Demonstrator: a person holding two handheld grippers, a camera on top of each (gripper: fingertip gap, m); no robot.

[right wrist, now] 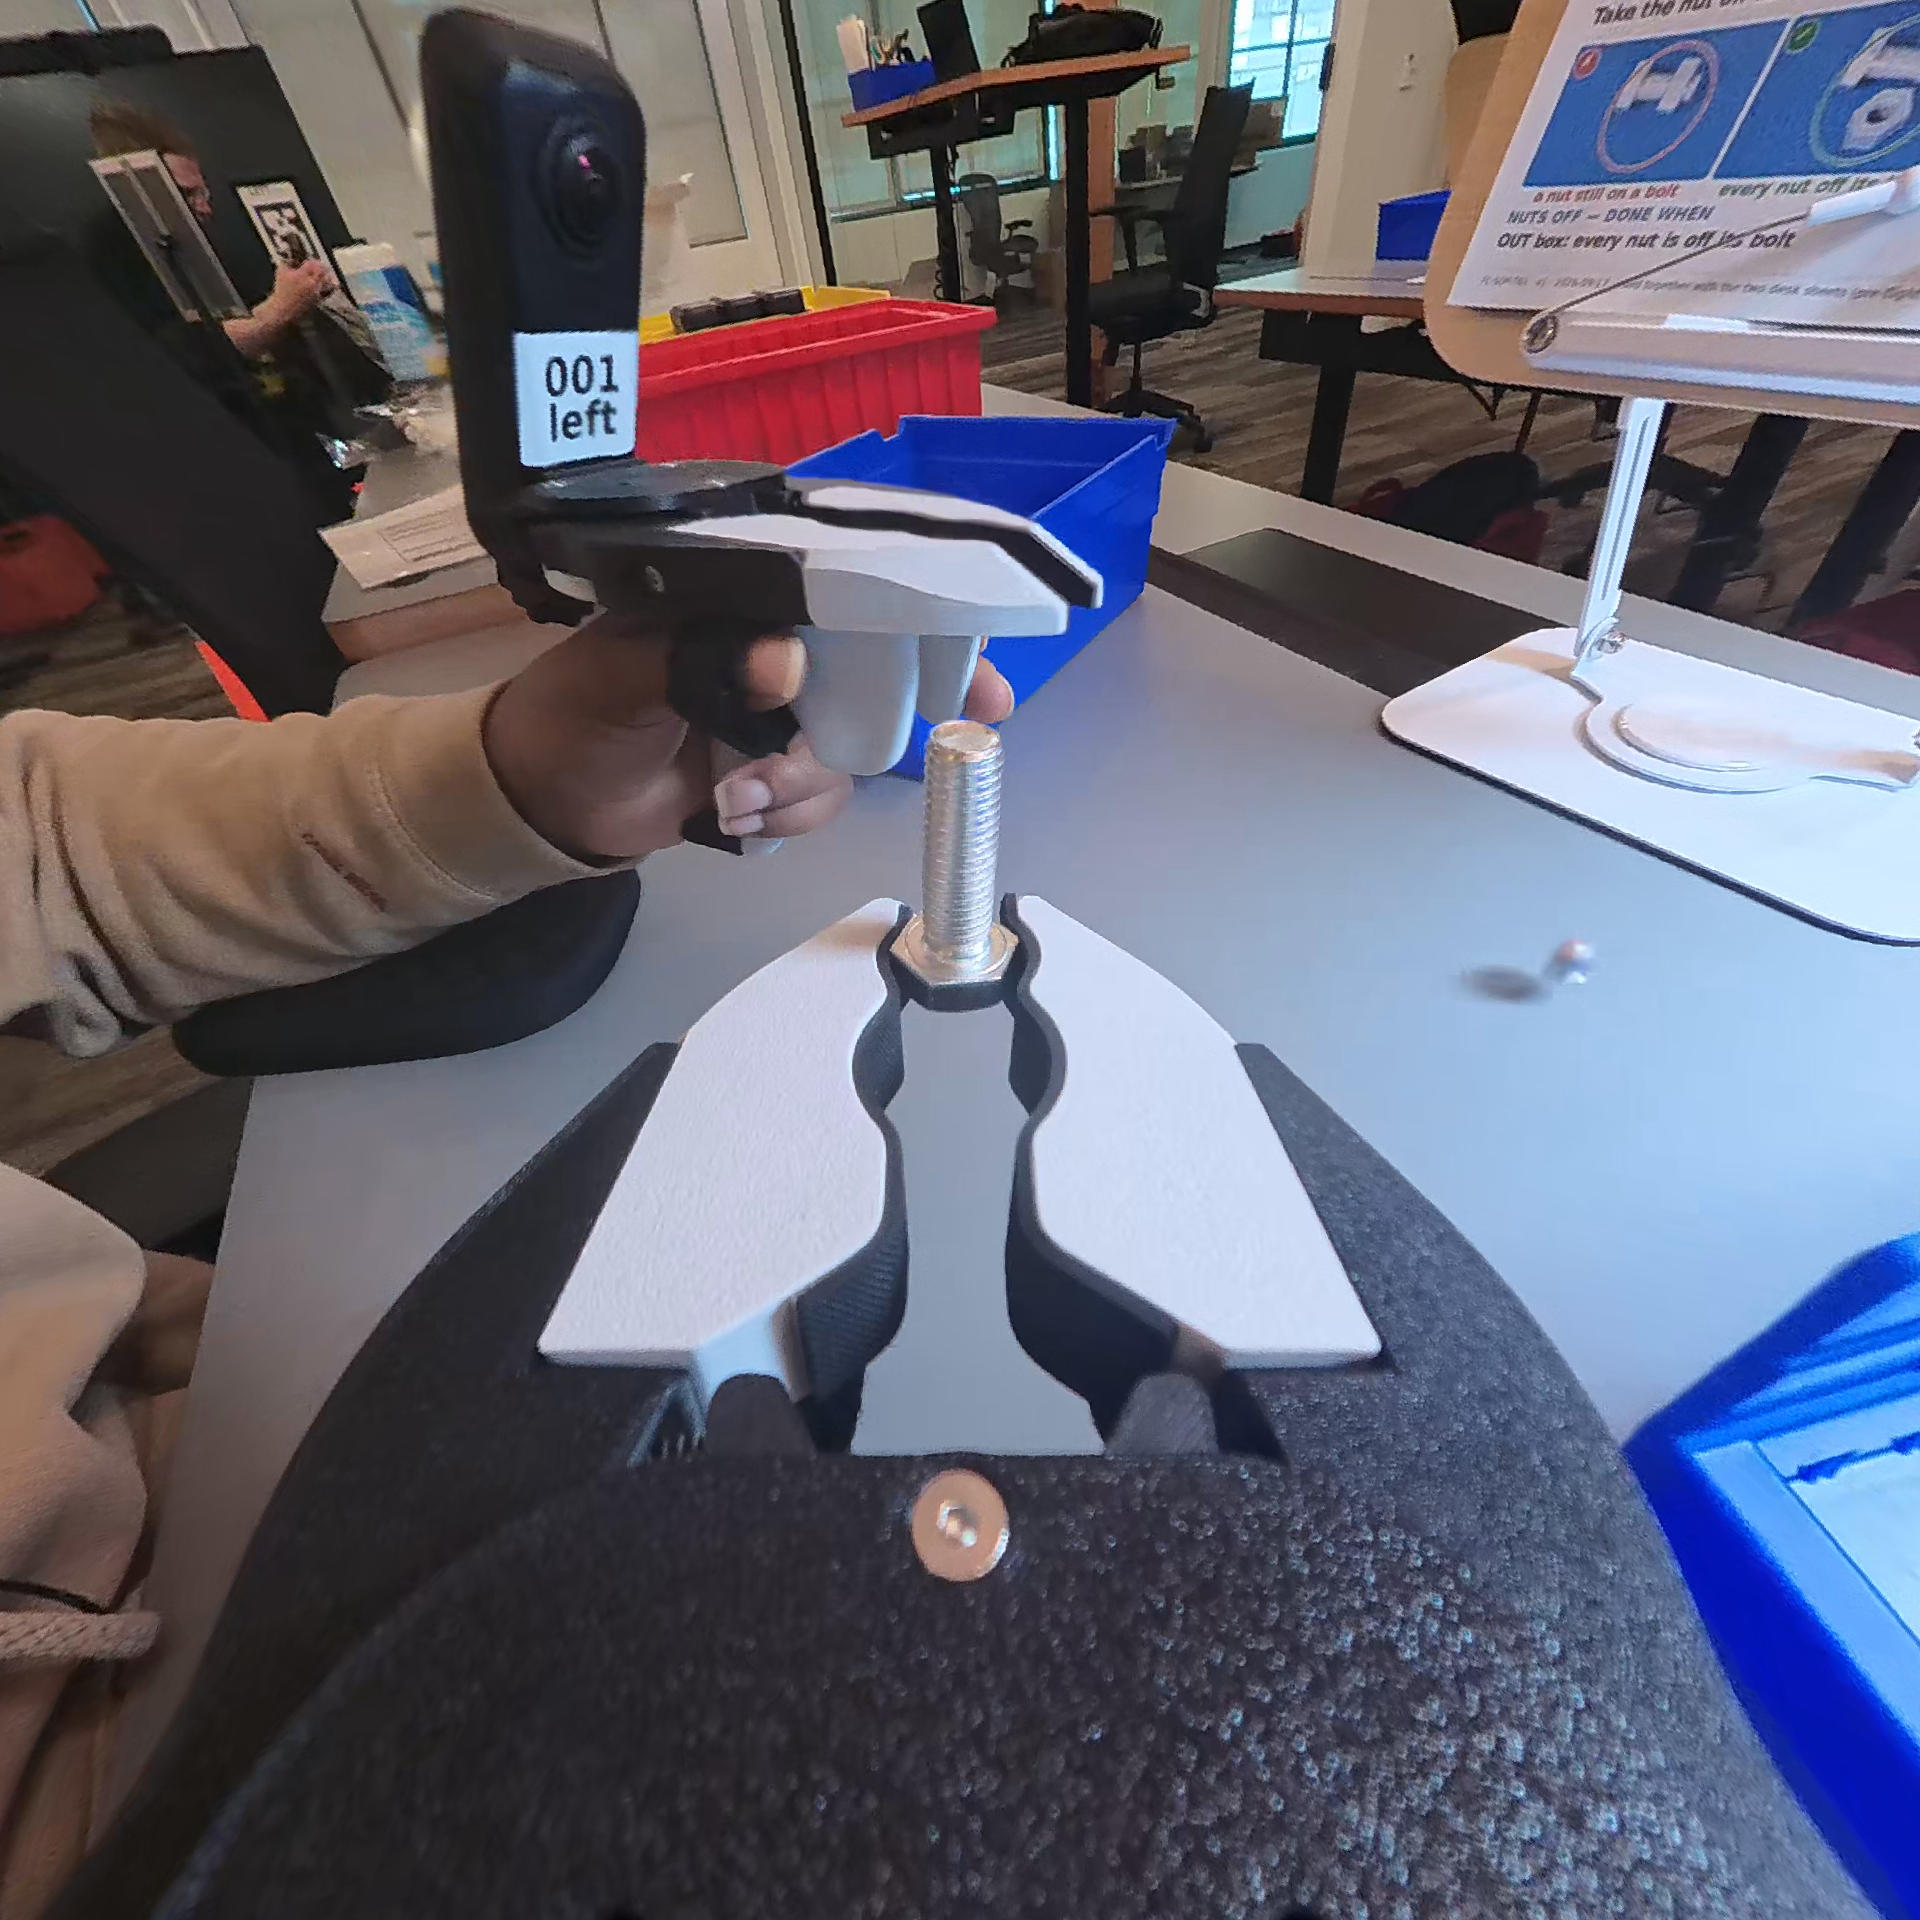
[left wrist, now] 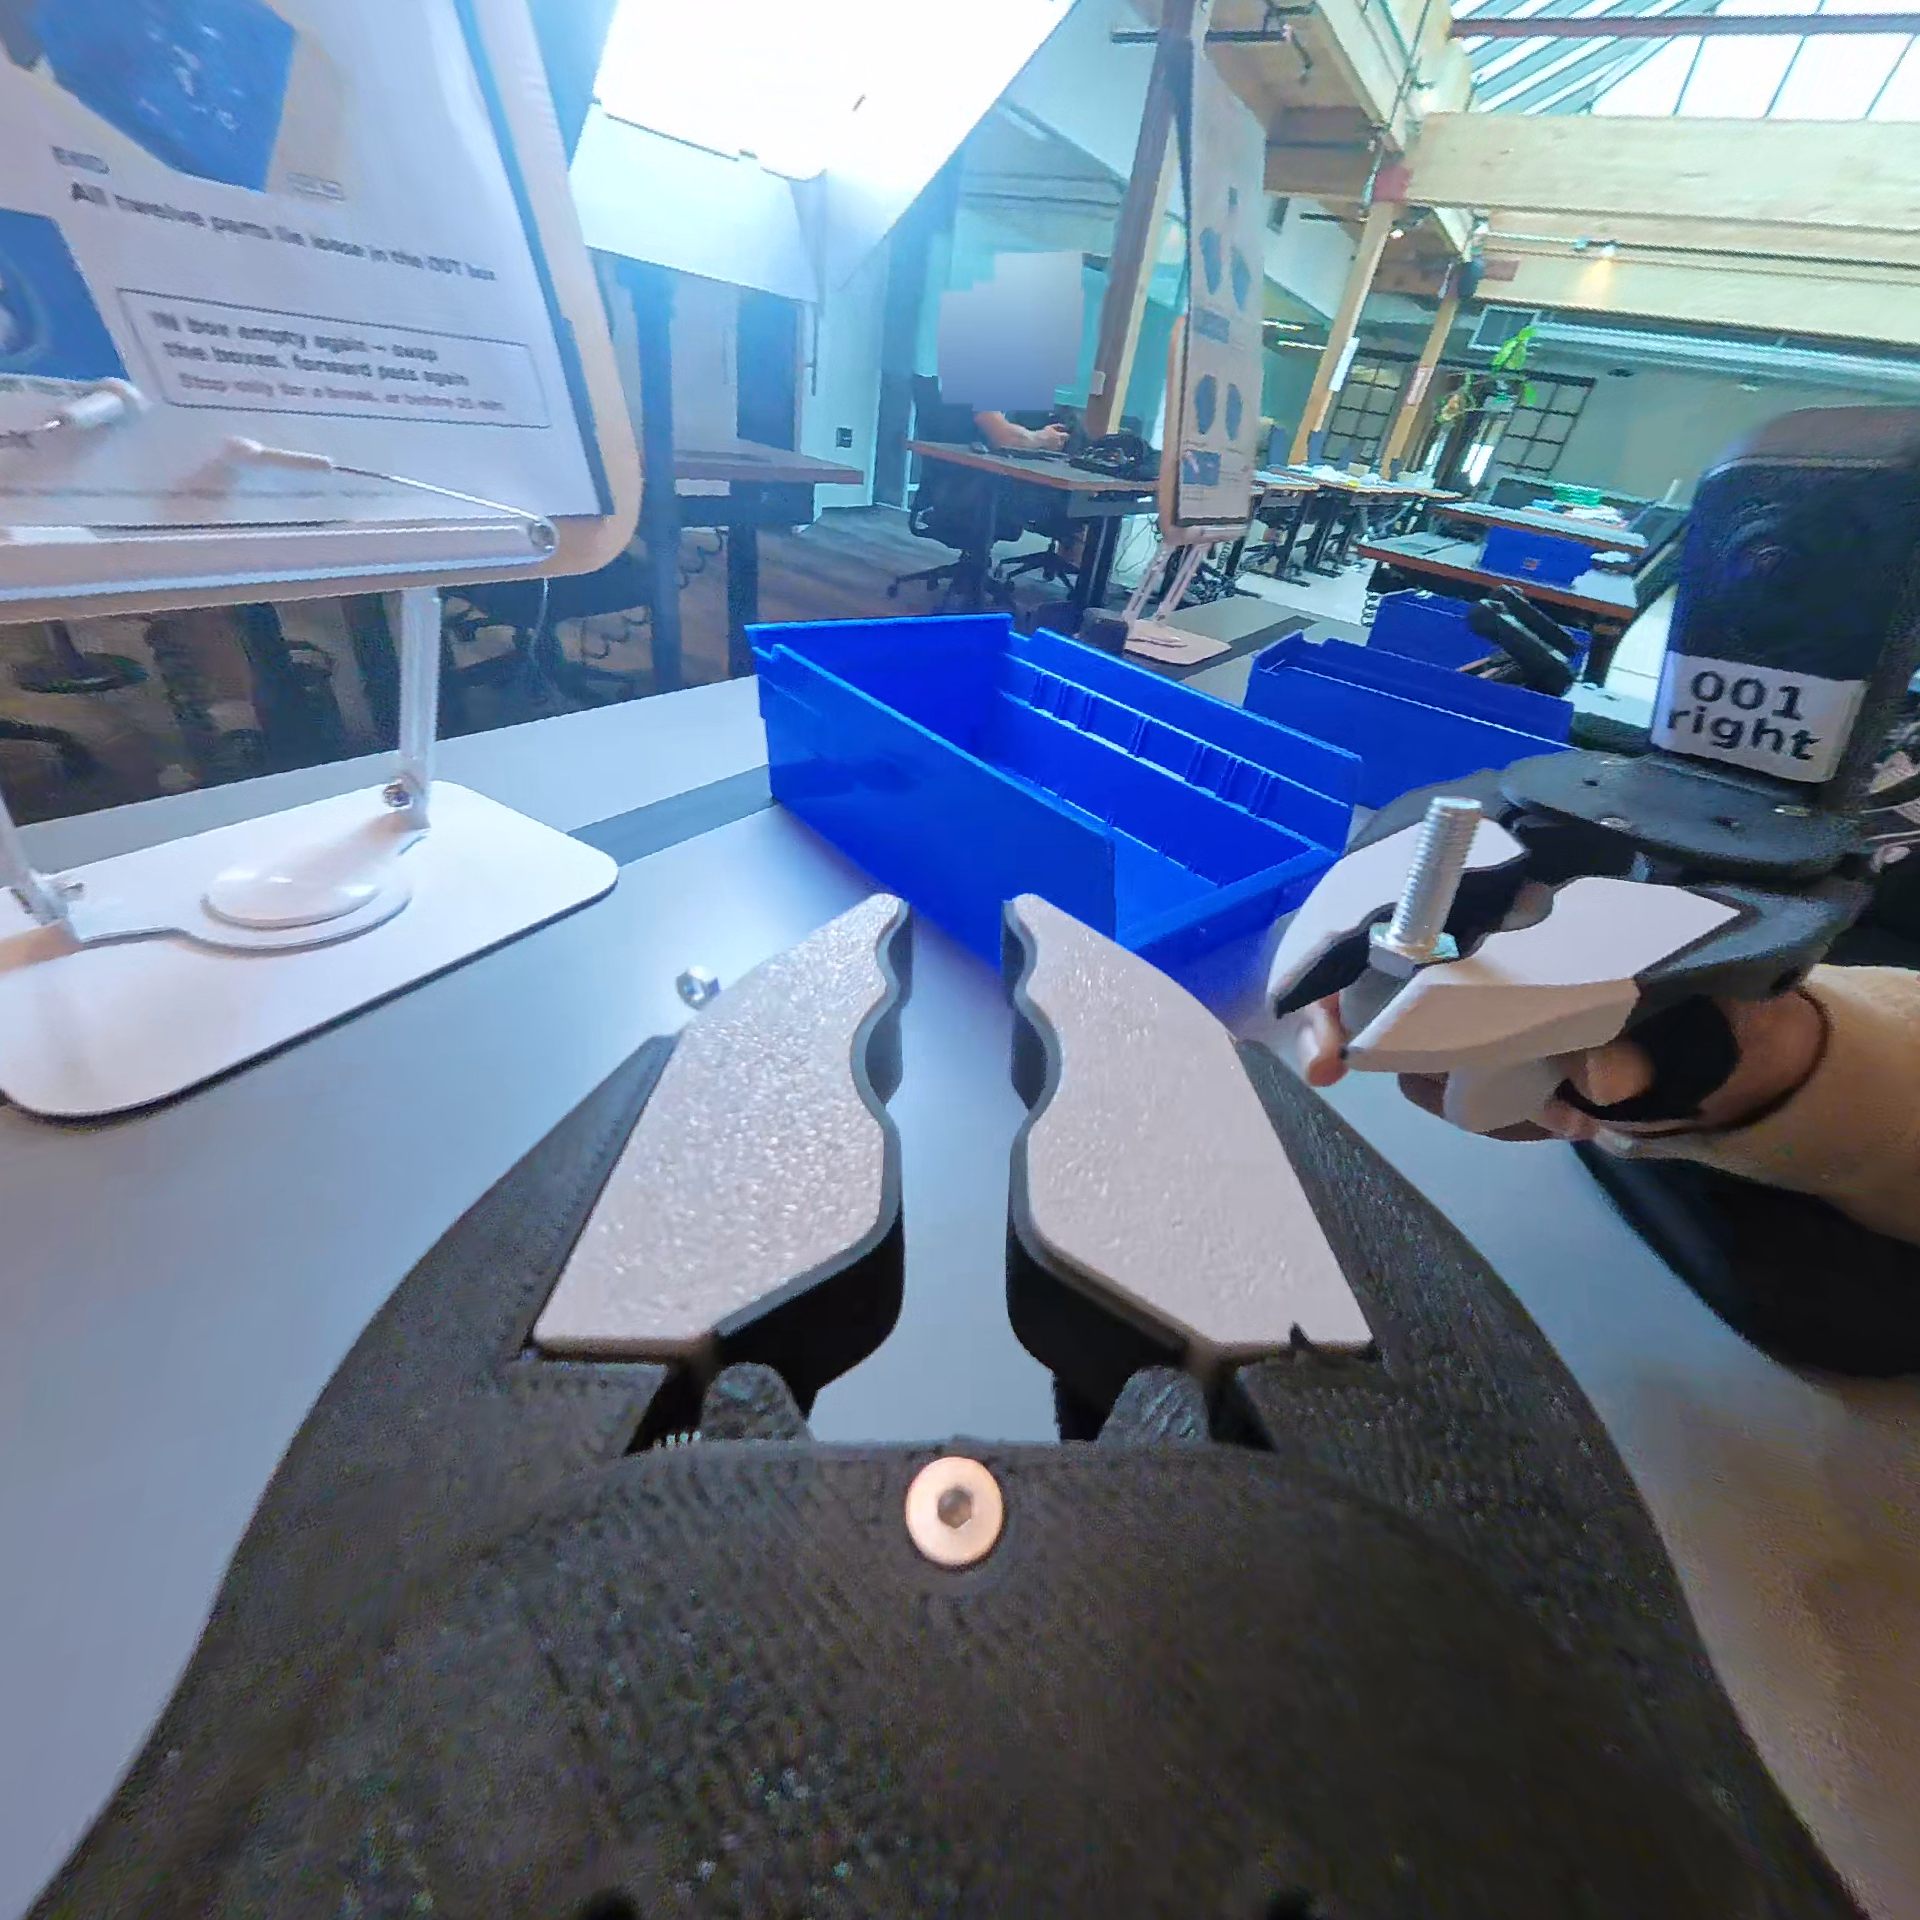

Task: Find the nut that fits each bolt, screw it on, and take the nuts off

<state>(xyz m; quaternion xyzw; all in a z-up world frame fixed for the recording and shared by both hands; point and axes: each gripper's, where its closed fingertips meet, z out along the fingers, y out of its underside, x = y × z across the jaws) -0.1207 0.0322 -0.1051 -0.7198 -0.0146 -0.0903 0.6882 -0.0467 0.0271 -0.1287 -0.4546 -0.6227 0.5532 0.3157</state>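
My right gripper (right wrist: pixel 957 925) is shut on the hex head of a silver bolt (right wrist: pixel 962 831) and holds it upright, thread up, above the grey table (right wrist: pixel 1247 852). In the left wrist view the bolt (left wrist: pixel 1425 883) stands in the right gripper (left wrist: pixel 1351 997) at the right. My left gripper (left wrist: pixel 956 920) is empty, its fingers a narrow gap apart; it hovers just behind and above the bolt's tip in the right wrist view (right wrist: pixel 1075 603). A small loose nut (left wrist: pixel 694 983) lies on the table left of the left fingertips; it looks blurred in the right wrist view (right wrist: pixel 1572 961).
An open blue bin (left wrist: pixel 1039 769) stands on the table behind both grippers, also in the right wrist view (right wrist: pixel 1049 499). A second blue bin (right wrist: pixel 1766 1558) is at my near right. A white document stand (left wrist: pixel 312 914) holds an instruction sheet at the left. A red bin (right wrist: pixel 810 364) sits farther back. Across from one pair of fingers to the other is roughly 8 cm.
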